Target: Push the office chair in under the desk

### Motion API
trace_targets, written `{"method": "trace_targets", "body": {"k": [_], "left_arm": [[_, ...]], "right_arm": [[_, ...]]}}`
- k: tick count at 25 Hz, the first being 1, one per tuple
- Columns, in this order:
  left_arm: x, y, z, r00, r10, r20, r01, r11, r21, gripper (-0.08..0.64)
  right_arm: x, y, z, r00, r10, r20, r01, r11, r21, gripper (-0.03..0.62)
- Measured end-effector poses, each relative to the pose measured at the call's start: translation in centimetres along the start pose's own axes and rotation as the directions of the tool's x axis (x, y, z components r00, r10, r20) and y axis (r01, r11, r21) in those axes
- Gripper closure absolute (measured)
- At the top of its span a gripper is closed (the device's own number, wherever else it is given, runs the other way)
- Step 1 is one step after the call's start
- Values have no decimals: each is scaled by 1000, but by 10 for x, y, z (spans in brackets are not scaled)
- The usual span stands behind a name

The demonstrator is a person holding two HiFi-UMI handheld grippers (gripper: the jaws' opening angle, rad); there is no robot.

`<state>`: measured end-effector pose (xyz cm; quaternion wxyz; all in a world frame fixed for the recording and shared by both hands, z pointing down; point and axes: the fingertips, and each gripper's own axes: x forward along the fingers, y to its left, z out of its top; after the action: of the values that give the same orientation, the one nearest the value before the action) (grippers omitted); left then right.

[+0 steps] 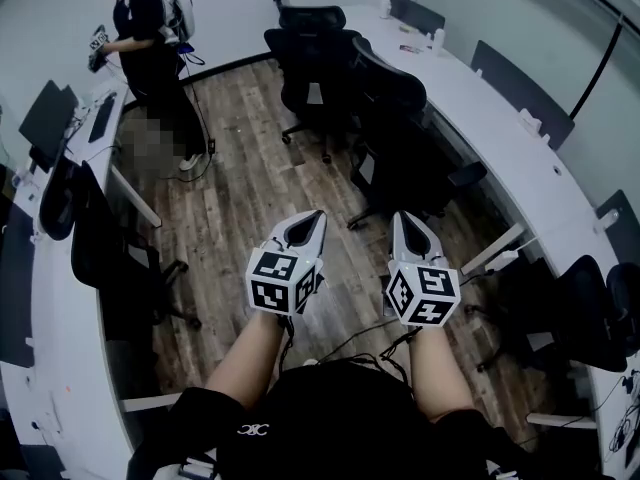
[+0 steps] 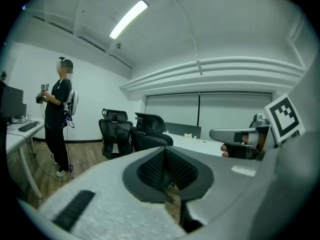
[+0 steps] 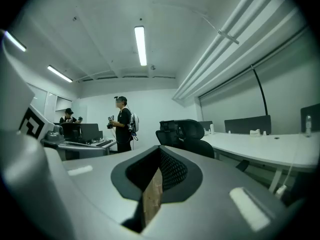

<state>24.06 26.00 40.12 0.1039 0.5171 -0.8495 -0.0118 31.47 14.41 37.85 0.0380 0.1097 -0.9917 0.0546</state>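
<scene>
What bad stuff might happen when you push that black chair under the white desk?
The armrest of the office chair may catch the desk edge. The chair might roll into the second chair beside it. The left gripper and right gripper are shut, so their narrow tips could slip off the rounded backrest.

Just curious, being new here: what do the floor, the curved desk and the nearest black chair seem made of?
Floor: matte brown planks with grain and seams, wood or laminate. Desk: smooth white top, likely laminate. Chair: black, apparently mesh and plastic.
</scene>
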Motion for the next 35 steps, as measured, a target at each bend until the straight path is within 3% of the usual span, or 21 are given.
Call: {"method": "trace_targets", "body": {"k": [7,22,35], "left_arm": [[-8,20,-16,999,-47,-23,47,999,16,549],[10,73,-19,998,-51,-41,52,998,18,549],[117,142,3,998,-30,-49,33,998,61,549]], "right_arm": [[2,12,-12,997,-75,5,75,997,29,584],[48,1,-24,989,-142,-30,141,989,-37,584],[166,-54,-14,986,-164,-9,164,985,-47,583]]}}
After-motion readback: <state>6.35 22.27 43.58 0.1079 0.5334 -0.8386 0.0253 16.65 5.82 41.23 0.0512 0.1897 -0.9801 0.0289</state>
